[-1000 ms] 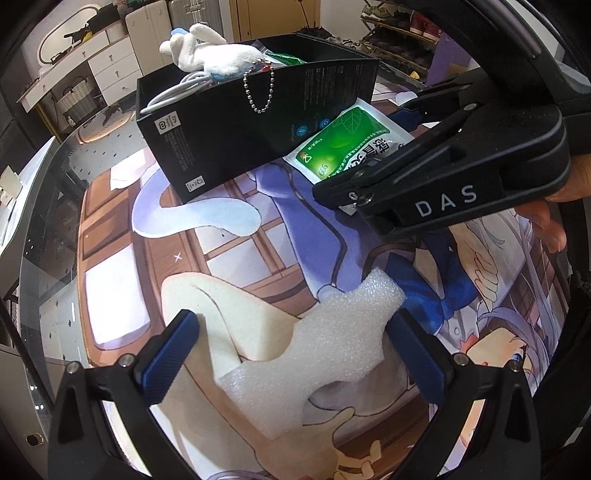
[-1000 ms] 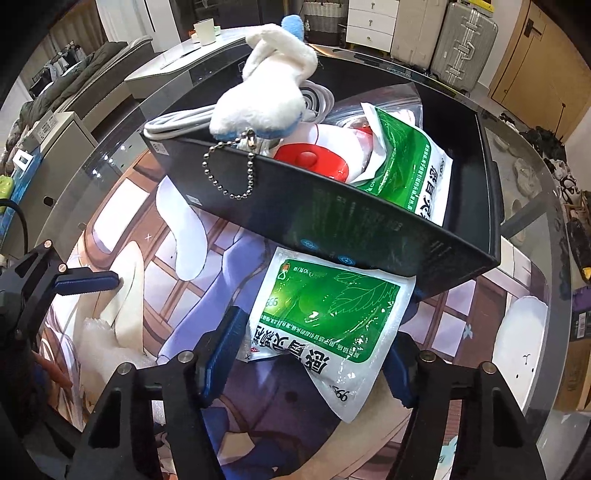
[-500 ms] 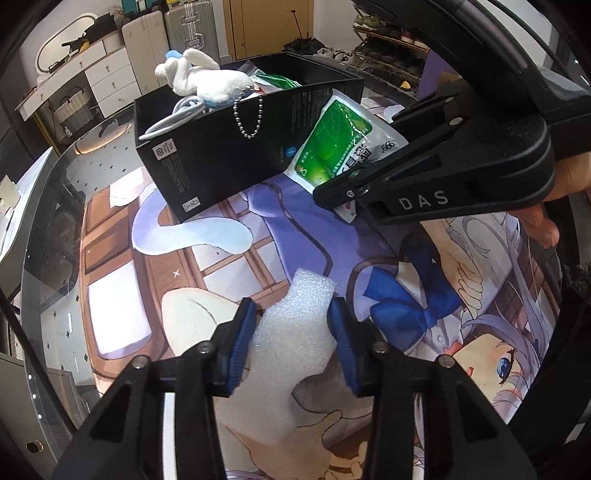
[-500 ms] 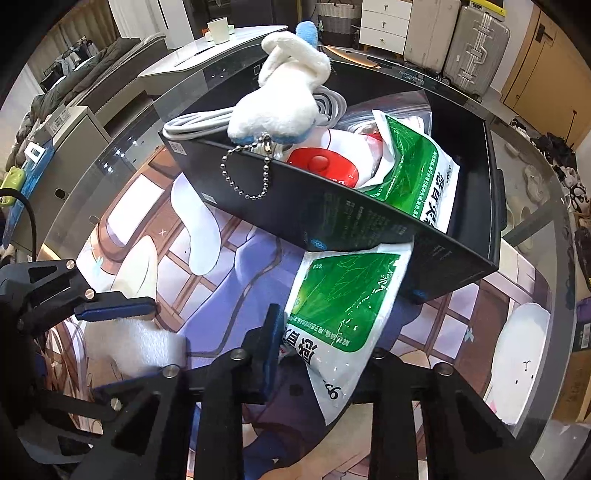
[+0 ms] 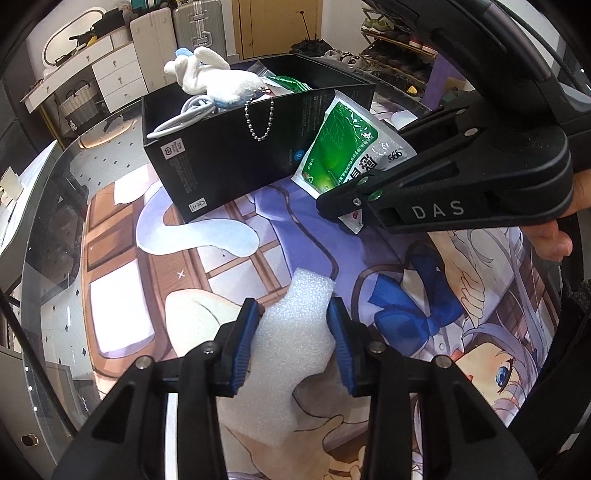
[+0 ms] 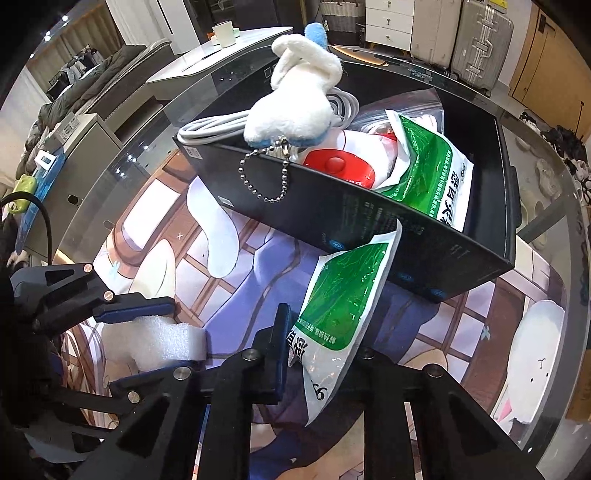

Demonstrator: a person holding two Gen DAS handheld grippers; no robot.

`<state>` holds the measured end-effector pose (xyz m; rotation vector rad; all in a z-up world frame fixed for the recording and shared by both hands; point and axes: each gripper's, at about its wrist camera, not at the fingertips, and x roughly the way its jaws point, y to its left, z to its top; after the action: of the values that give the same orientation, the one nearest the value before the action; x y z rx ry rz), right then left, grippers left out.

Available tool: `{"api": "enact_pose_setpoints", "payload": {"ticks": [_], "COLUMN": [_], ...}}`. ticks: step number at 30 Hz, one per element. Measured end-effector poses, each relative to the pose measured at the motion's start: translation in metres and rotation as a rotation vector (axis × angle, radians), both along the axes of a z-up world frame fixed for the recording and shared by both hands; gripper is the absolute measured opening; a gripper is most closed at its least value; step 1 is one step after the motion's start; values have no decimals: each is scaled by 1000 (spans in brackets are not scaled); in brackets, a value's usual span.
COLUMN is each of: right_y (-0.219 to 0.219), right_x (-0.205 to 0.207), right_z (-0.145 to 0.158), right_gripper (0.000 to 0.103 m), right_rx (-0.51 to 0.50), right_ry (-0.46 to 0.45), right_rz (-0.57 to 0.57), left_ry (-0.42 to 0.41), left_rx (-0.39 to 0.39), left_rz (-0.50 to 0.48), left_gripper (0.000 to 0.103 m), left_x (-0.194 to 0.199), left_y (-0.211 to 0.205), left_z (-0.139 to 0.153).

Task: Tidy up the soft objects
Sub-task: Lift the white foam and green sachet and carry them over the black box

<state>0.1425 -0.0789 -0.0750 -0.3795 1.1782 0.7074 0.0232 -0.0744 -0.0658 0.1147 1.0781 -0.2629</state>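
Foam (image 5: pixel 295 332) hides part of itself between my left tool (image 5: pixel 293 345), whose blue pads (image 5: pixel 243 347) pinch it on both sides; its lower end runs down behind the black arms toward 6 o'clock in the left wrist view. My right tool (image 6: pixel 321 354) is pressed together on the green sachet (image 6: pixel 343 314); only its left pad shows there, the other one being covered by the sachet, whose printed bottom is cut off behind the arms. In the left wrist view that same sachet sticks up at 1 o'clock from the black tool body, with part of a hand (image 5: pixel 554 243) at 3 o'clock, mostly out of frame.

Underneath lies a printed cartoon mat (image 5: pixel 229 266) on a glass worktop (image 6: pixel 147 140). Around the room I make out white drawers (image 5: pixel 118 74) at 11 o'clock, suitcases (image 5: pixel 195 22) at 12 and a shoe rack at 1, all small and warped by the lens.

A black box (image 5: pixel 236 155) stands on the mat beyond both tools. A white plush toy (image 6: pixel 295 99) sits on its near rim, its bead chain (image 6: pixel 266 177) hanging down the outside wall. Inside are a coiled white cable (image 6: pixel 214 125), a white item with a red round part (image 6: pixel 336 166) that I cannot identify, a second green sachet (image 6: pixel 428 166) and a clear bag (image 6: pixel 406 107) behind it. The held sachet's top corner is right at the box's near wall; I cannot tell whether they touch.
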Motion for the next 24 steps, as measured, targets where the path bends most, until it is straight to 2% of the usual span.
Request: {"api": "enact_pose_setpoints", "payload": {"ticks": [9, 24], "right_y": [-9, -16], "right_x": [0, -23], "right_z": [11, 44], "right_gripper": [17, 17], "right_rx": [22, 52], "right_ry": [20, -10], "right_rz": [8, 78], "left_ry": [-21, -63], "left_rx": [-37, -61], "left_rz": [77, 120], "left_gripper": [37, 37], "left_x": [6, 12], "left_y": [16, 32], "left_z": [6, 21]}}
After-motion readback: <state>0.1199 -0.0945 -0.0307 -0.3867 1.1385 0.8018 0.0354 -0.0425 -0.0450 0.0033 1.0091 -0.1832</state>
